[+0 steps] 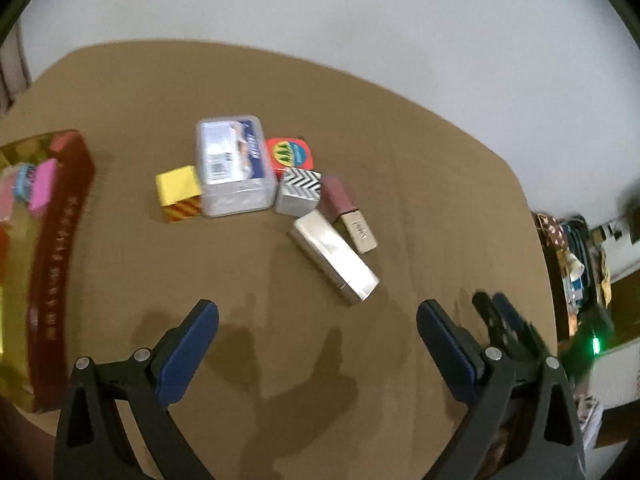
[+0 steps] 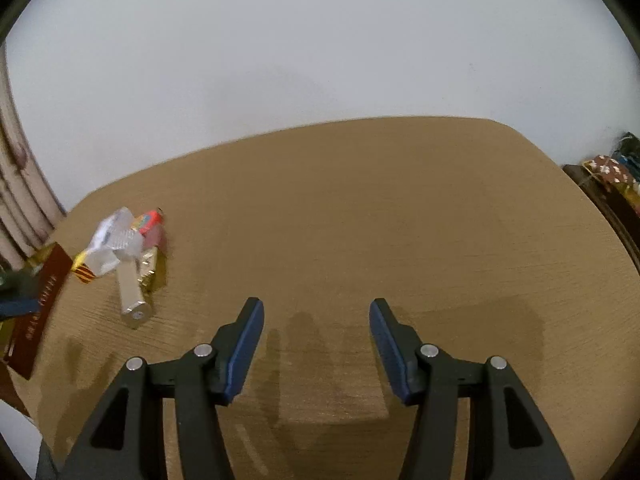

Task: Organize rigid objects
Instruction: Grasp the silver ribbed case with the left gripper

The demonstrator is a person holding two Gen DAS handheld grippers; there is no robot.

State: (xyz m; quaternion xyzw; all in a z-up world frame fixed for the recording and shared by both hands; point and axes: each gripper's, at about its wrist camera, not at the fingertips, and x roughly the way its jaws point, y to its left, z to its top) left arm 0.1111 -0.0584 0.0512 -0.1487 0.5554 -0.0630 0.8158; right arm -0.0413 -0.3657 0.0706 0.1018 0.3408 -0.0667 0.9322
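A cluster of small rigid objects lies on the brown table (image 1: 360, 120): a clear plastic case (image 1: 234, 168), a yellow striped box (image 1: 178, 193), a red round-label box (image 1: 290, 153), a silver chevron box (image 1: 300, 191), a pink-and-beige tube (image 1: 348, 212) and a long silver box (image 1: 334, 262). My left gripper (image 1: 318, 316) is open and empty, hovering in front of the silver box. My right gripper (image 2: 316, 312) is open and empty over bare table; the cluster lies far to its left, with the silver box (image 2: 132, 296) nearest. The right gripper's fingers (image 1: 500, 316) show at the right of the left wrist view.
A dark red box (image 1: 60, 256) with gold lining stands at the table's left edge and holds pink and blue items (image 1: 42, 188). It also shows in the right wrist view (image 2: 38, 316). Cluttered shelves (image 1: 576, 264) stand beyond the table's right edge. A white wall lies behind.
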